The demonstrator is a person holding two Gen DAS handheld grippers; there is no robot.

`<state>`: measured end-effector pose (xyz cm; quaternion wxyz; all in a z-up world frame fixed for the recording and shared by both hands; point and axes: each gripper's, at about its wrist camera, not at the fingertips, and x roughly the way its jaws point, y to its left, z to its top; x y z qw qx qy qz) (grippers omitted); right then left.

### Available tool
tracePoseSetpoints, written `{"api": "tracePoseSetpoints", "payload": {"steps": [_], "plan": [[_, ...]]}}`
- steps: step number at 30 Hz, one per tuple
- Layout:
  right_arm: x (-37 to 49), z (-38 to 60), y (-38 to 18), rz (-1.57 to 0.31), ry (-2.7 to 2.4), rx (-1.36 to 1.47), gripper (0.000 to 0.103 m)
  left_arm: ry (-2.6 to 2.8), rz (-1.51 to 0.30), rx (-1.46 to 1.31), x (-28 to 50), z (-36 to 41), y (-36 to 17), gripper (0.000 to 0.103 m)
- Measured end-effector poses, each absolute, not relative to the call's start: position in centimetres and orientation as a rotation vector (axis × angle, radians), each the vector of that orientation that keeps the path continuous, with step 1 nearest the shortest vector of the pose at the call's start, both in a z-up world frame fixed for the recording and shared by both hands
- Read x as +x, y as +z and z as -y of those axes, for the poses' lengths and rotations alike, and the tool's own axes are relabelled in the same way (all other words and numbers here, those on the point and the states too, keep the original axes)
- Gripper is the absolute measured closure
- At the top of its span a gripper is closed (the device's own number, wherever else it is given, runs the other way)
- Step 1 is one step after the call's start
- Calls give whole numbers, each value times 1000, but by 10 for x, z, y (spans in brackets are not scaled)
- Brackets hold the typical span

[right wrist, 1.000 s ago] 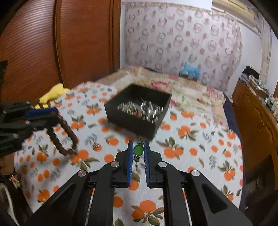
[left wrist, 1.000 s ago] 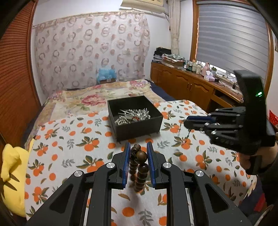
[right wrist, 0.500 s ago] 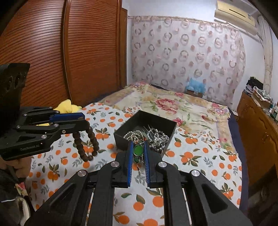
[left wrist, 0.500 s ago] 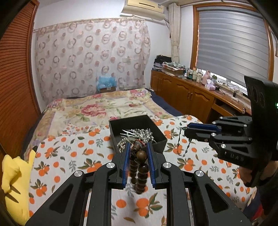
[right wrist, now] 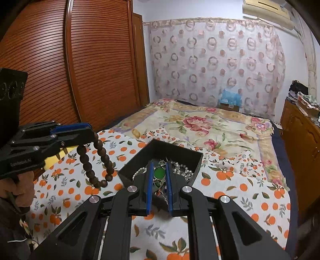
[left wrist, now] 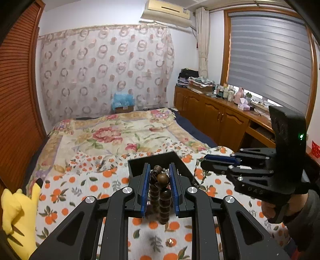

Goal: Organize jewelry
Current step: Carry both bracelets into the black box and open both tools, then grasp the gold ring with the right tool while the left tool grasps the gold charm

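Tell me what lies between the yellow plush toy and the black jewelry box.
Left wrist view: only orange-print bedspread between the yellow plush toy and the black jewelry box.

Green pendant [right wrist: 159,173] pinched between right gripper [right wrist: 159,176] fingers [right wrist: 149,186] above black jewelry box [right wrist: 176,152].

Black box [right wrist: 160,152] interior is crowded with silver chains [right wrist: 181,170]; patterned cloth [right wrist: 230,186] to its right lies open for passage.

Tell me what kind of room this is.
Most likely a home bedroom: a bed with a floral quilt, a slatted wooden wardrobe door, and a wall-mounted air conditioner above a patterned curtain.
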<state>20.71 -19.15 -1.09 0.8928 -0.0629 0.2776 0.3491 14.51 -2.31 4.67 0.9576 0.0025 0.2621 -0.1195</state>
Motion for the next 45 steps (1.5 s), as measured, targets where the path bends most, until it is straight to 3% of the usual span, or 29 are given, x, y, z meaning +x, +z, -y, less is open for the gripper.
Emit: {"api": "tracePoseSetpoints", "payload": {"steps": [20,45], "plan": [[244,180,-63,-685,758,-58,88,-258,-571,-22,207,18,26,85],[243,181,-58,-645,711,-98,88,-217,-640,18,238,25,4,84]]}}
